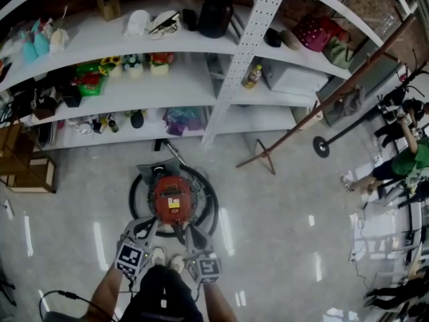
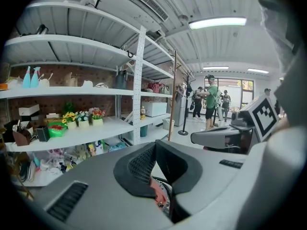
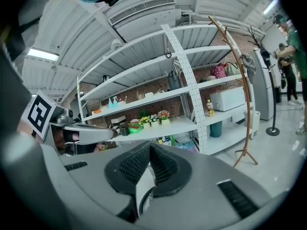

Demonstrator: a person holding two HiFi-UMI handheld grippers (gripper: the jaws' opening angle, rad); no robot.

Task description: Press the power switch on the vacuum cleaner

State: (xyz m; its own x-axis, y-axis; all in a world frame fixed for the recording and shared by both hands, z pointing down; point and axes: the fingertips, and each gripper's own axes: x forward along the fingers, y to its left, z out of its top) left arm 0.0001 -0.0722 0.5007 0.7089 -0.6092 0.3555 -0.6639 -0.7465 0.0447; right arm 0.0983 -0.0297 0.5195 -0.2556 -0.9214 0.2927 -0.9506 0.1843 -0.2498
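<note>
Vacuum cleaner (image 1: 173,198): red, standing on the floor before the shelves (image 1: 167,89), ringed by its black hose (image 1: 210,200).
Left gripper (image 1: 153,224): jaws pinched together, holding nothing, at the cleaner's near edge.
Right gripper (image 1: 190,228): likewise closed and empty, just beside the left.
Switch: I cannot pick it out from above.
Risk: an off-centre press — the body may skid on the glossy floor, or a tip may snag the hose.

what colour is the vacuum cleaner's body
The vacuum cleaner is red with a yellow label on top, clearest in the head view.
</note>
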